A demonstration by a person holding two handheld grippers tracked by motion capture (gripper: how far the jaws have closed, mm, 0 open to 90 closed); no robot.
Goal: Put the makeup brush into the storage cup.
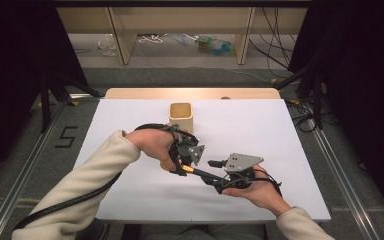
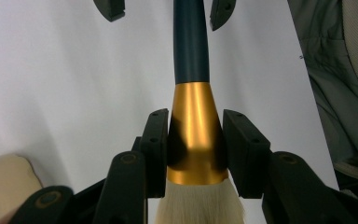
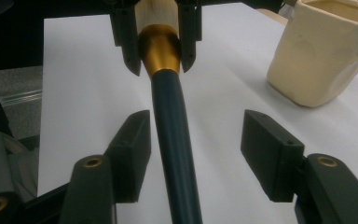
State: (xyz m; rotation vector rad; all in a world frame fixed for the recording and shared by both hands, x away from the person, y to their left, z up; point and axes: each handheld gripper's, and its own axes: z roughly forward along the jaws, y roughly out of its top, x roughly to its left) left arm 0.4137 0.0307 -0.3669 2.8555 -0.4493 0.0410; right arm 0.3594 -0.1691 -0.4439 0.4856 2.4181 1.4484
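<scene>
A white table [image 1: 130, 190] stands in a dark-curtained space, with a wooden frame and loose cables on the floor beyond its far edge. The landmark is a cream square cup [image 1: 181, 117], standing upright near the far middle of the table; in the right gripper view the cup [image 3: 321, 51] shows at the upper right, apart from everything else.

On the near side of the cup, both hands meet over the table's middle. The left gripper [image 1: 184, 167], held just in front of the cup, is clamped on the gold ferrule [image 2: 196, 135] of a large brush [image 2: 193, 93]; its jaws press the ferrule from both sides, with the pale bristles [image 2: 199, 205] just behind them and the dark teal handle [image 2: 191, 42] running away toward the other gripper.

The right gripper [image 1: 215, 177], nearer the person than the cup and slightly to the right of it, has its jaws spread apart on either side of the handle [image 3: 175, 140], which passes between them closer to one pad without being pinched. From there the brush [image 3: 168, 93] reaches up to the ferrule [image 3: 161, 49] held in the left gripper [image 3: 159, 42]. The brush is held above the table.
</scene>
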